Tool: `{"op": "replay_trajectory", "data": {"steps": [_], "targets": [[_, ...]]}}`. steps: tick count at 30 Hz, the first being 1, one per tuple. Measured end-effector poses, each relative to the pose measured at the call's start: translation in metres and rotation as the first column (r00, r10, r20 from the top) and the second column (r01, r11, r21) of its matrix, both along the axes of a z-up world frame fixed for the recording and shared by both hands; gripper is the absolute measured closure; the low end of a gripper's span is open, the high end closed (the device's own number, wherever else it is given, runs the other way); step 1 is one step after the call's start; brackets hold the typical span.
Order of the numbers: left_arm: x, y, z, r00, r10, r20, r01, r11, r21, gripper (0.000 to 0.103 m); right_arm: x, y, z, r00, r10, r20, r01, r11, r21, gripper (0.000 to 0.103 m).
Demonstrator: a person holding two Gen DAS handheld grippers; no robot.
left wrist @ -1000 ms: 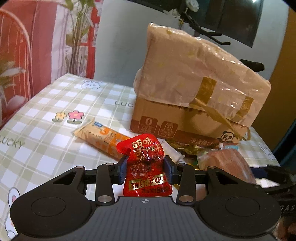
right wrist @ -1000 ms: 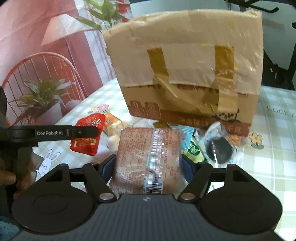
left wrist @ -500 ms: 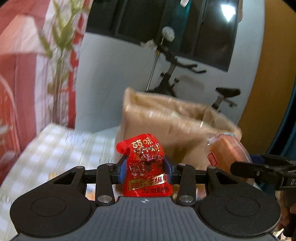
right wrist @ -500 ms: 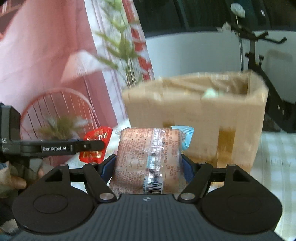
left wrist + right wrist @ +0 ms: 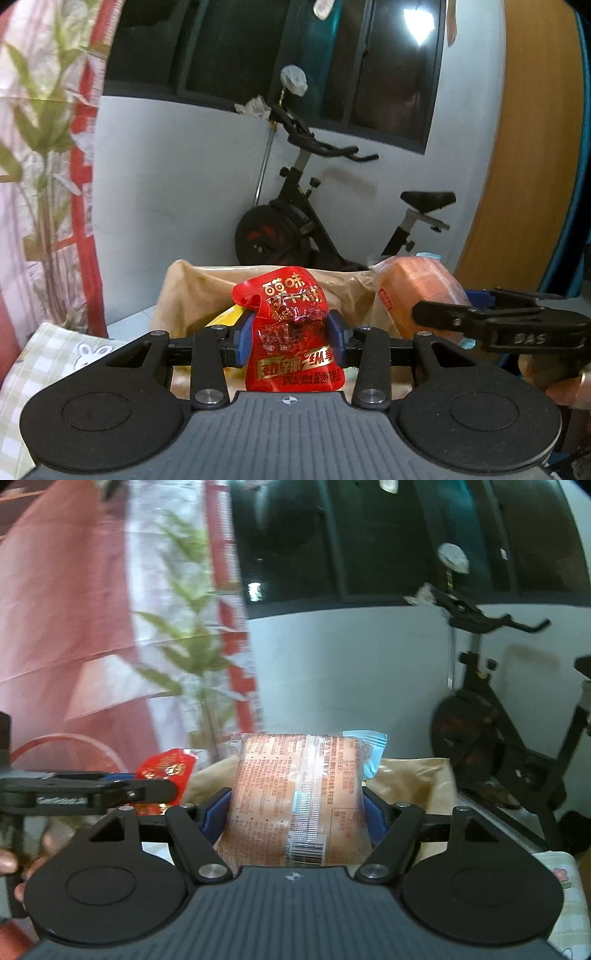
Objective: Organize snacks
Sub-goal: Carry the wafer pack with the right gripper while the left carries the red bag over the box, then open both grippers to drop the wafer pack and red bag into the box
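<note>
Clamping a red snack pouch (image 5: 291,332) upright, the left gripper (image 5: 290,338) is held just short of the open cardboard box (image 5: 184,291), ahead and below, beside the right gripper (image 5: 297,808), clenched on an orange bread packet (image 5: 295,794).

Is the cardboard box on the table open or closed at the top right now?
Open. The cardboard box shows a bare rim with no flaps across it, and a yellow packet shows inside.
</note>
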State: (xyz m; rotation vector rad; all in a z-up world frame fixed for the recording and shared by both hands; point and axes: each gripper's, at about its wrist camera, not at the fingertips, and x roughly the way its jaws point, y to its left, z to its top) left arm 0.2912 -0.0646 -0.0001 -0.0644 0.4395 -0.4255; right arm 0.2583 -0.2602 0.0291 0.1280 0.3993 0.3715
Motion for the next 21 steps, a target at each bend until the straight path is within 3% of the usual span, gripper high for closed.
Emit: {"op": "replay_trajectory", "data": {"steps": [10,13,15,17,21], "targets": [[0.06,-0.03,-0.018,0.997,-0.003,-0.08,0.009,0.997,0.079,0.056,0.061,-0.023,-0.022,0.997,-0.061,-0.053,0.054,0.99,-0.127,0.03],[0.068,-0.033,-0.02,0.996,0.004,-0.084,0.005,0.994,0.106,0.055,0.071,-0.026,-0.028,0.997,-0.046,-0.069,0.037,0.992,-0.118,0.03],[0.072,-0.035,-0.019,0.996,-0.004,-0.089,0.014,0.994,0.112,0.045,0.075,-0.027,-0.03,0.997,-0.039,-0.068,0.031,0.993,-0.115,0.029],[0.073,-0.035,-0.017,0.997,-0.003,-0.081,0.012,0.994,0.109,0.042,0.079,-0.027,-0.031,0.996,-0.046,-0.071,0.038,0.993,-0.115,0.028],[0.068,-0.034,-0.016,0.996,-0.005,-0.086,0.014,0.995,0.104,0.042,0.077,-0.031,-0.026,0.998,-0.054,-0.043,0.05,0.995,-0.085,0.023]]}}
